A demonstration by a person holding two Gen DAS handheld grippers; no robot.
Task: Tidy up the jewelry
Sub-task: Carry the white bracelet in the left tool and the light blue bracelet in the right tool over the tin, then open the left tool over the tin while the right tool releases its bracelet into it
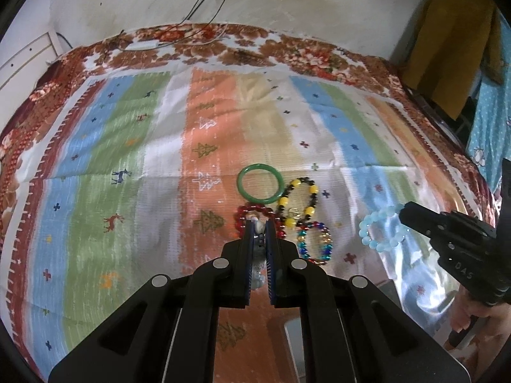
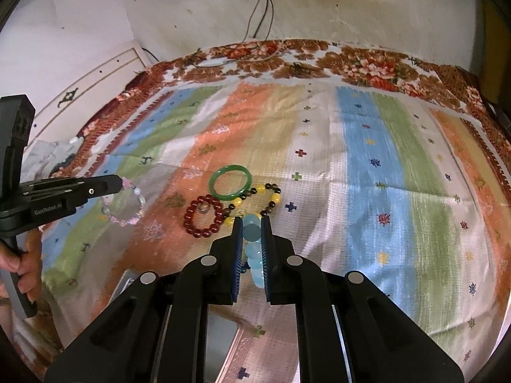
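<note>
My left gripper [image 1: 259,228] is shut on a pale pink and clear bead bracelet [image 2: 123,206], held above the cloth; in the right wrist view it [image 2: 123,182] enters from the left. My right gripper [image 2: 251,226] is shut on a light blue bead bracelet [image 1: 381,228], also lifted; in the left wrist view it [image 1: 403,214] reaches in from the right. On the cloth lie a green bangle [image 1: 260,183], a dark red bead bracelet [image 2: 204,216], a yellow and black bead bracelet [image 1: 298,202] and a multicoloured bead bracelet [image 1: 314,244], close together.
A striped cloth [image 1: 127,159] with a floral border covers the table. A white wall stands behind, with cables [image 2: 262,6] hanging down it. A yellow cloth [image 1: 447,51] hangs at the far right. A flat reflective tray edge [image 2: 230,344] shows under the right gripper.
</note>
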